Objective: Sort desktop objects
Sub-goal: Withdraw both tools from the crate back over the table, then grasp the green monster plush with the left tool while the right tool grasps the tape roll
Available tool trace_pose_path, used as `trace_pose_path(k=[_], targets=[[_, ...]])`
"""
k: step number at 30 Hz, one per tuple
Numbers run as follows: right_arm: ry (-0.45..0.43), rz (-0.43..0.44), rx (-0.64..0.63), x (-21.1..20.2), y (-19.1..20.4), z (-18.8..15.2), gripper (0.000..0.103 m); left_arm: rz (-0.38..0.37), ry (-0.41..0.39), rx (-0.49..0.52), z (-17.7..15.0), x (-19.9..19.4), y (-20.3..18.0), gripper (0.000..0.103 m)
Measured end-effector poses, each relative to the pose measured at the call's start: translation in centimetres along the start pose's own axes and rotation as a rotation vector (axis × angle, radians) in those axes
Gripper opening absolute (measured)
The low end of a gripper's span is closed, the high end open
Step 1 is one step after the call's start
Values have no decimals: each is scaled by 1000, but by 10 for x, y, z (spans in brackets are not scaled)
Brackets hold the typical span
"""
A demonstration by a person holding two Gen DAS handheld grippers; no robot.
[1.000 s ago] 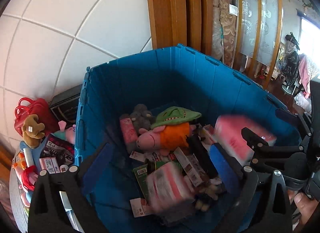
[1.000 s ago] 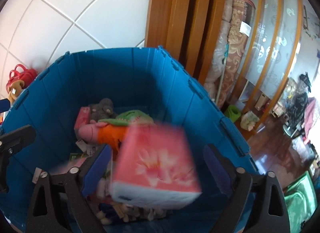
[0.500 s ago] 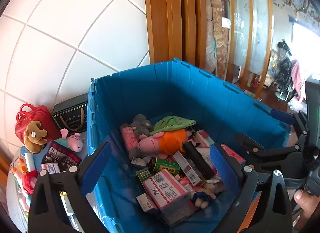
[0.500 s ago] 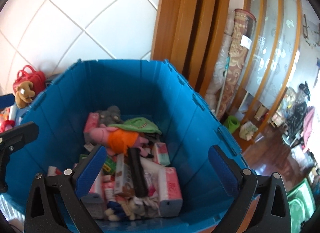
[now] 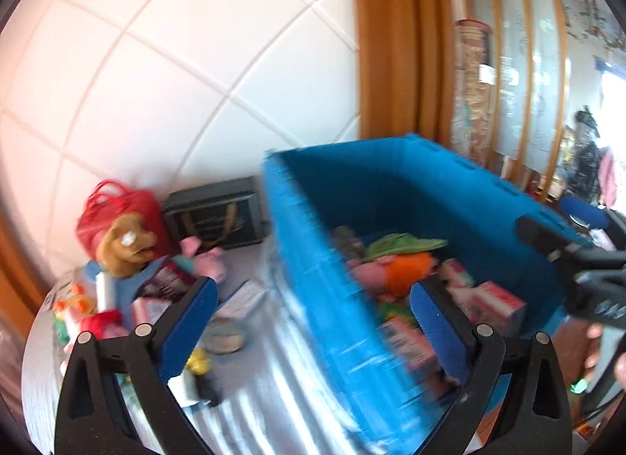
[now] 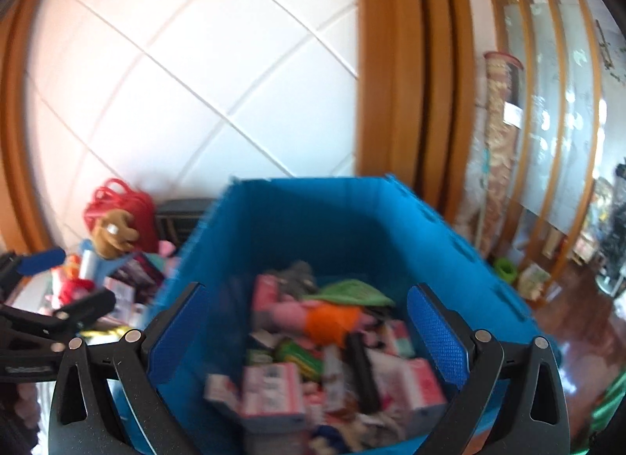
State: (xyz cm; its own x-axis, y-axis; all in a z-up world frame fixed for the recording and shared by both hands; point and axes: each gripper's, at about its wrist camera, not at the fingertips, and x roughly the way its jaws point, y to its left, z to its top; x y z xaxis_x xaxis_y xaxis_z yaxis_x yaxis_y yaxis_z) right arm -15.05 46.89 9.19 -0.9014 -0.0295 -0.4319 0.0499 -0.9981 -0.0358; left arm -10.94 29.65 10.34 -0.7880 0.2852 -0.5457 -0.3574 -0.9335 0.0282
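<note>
Toys and boxes fill the crate; more clutter lies left.

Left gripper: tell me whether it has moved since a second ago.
Yes. The left gripper has swung left: the blue bin that filled its view now sits to the right, and the red bag lies nearer the centre.

One blue crate. Two hand-held grippers, the left hand-held gripper and the right hand-held gripper, each with jaws spread and empty. One red bag, one brown plush toy, one dark box. Inside the crate, one pink-and-orange plush; the pink cartons are too blurred to count.
</note>
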Motion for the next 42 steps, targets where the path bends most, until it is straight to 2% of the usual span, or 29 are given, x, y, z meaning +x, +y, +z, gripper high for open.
trace_pose_path(k=[4, 8, 14, 18, 22, 25, 28, 35, 37, 39, 40, 42], targets=[[-21, 91, -21, -4, 52, 5, 103, 63, 49, -53, -27, -5, 65, 100], [-25, 163, -61, -4, 106, 6, 103, 177, 104, -98, -63, -9, 141, 100], [-7, 264, -109, 11, 192, 2, 103, 384, 228, -269, -141, -11, 279, 100], [38, 301, -131, 34, 237, -15, 103, 487, 318, -342, -198, -9, 359, 100], [158, 299, -133, 77, 271, -47, 103, 566, 392, -408, -261, 0, 427, 100], [275, 274, -133, 117, 289, -80, 103, 574, 444, -456, -295, 12, 457, 100], [370, 240, -148, 149, 297, -106, 103, 570, 470, -484, -314, 29, 477, 100], [508, 154, -123, 215, 284, -131, 103, 562, 481, -493, -313, 83, 503, 98], [522, 131, -113, 236, 278, -132, 103, 537, 515, -502, -315, 100, 511, 70], [536, 104, -110, 257, 273, -135, 103, 466, 523, -549, -318, 112, 516, 56], [540, 98, -105, 267, 269, -135, 103, 466, 519, -560, -318, 114, 516, 54], [558, 95, -92, 288, 263, -136, 103, 505, 513, -521, -311, 117, 512, 52]])
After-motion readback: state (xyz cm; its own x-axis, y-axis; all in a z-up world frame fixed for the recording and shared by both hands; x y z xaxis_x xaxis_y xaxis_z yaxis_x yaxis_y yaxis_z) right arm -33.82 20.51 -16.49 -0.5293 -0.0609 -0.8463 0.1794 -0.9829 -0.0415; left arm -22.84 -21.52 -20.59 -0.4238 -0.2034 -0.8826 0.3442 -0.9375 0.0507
